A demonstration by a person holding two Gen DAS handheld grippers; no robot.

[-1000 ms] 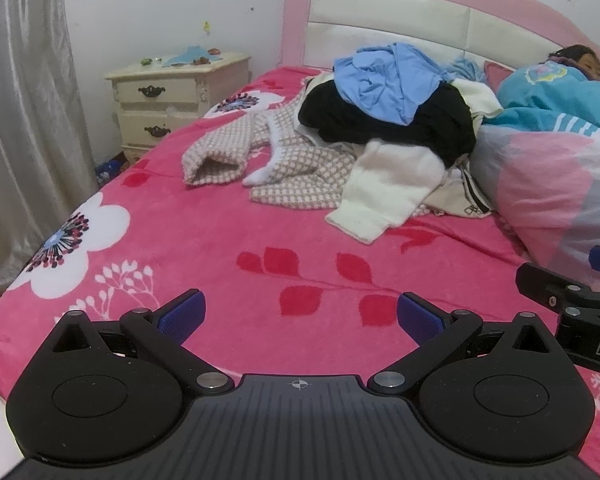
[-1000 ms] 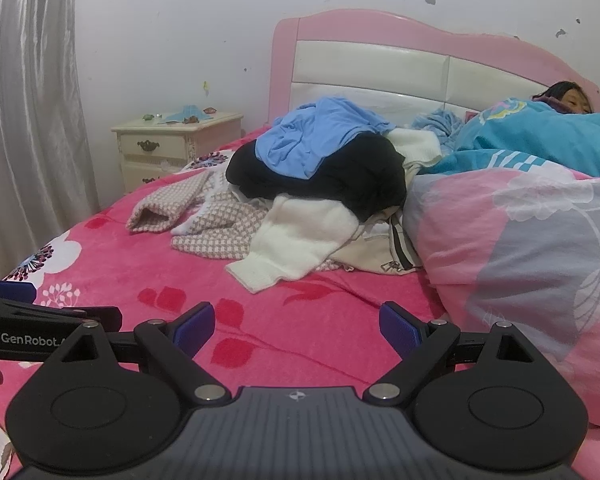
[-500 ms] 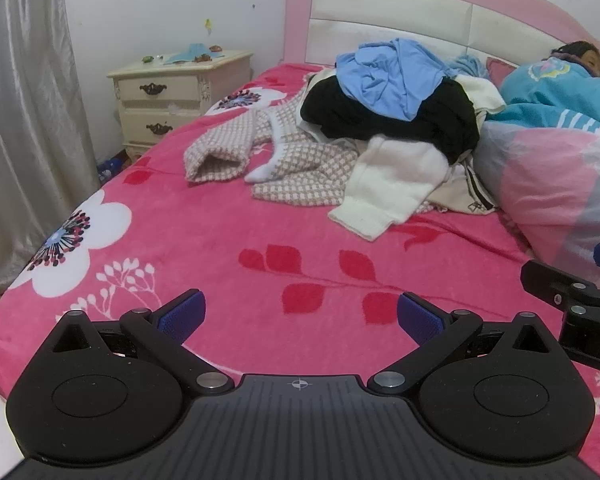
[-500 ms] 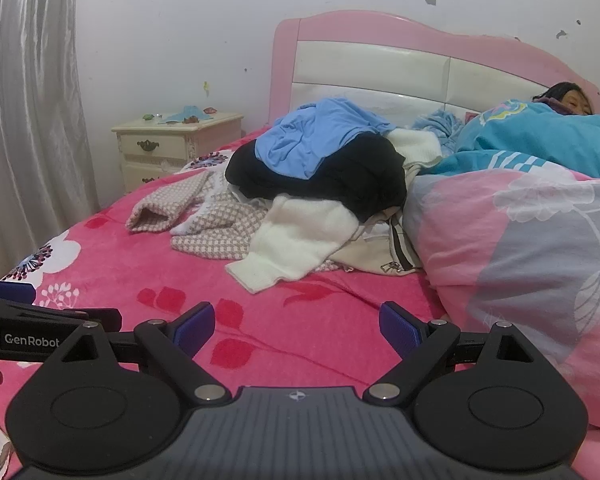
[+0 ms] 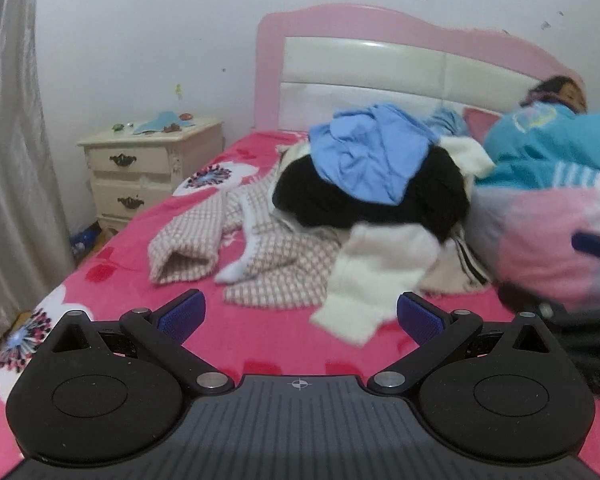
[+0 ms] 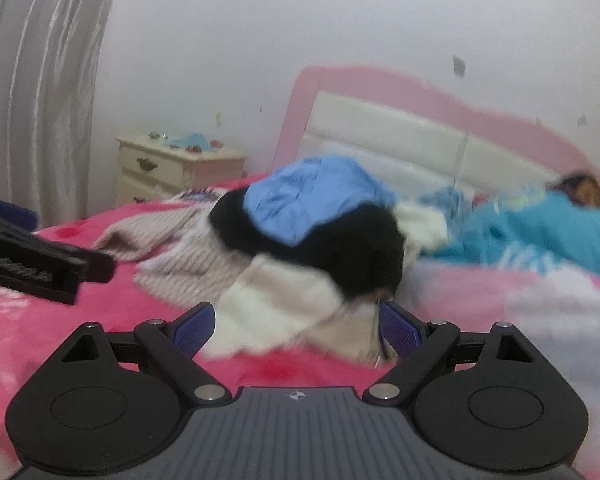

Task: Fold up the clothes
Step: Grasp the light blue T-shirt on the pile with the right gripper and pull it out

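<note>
Left gripper jaws wide apart, holding nothing, over the pink floral bedspread. Right gripper also spread wide and empty, blurred. Heap of unfolded clothes sits at 12 o'clock ahead of both: blue shirt on black garment, white knit sleeve trailing nearest the right gripper.

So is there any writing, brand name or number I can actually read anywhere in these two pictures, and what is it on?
No text can be read with certainty.
Black left tool, seen in the right wrist view: a strip of pale lettering on its side, too blurred to read.
Teal blanket: a round pale emblem, too blurred to tell whether it holds words.
Grey ribbed tool body: only a small crosshair mark, no letters.
</note>
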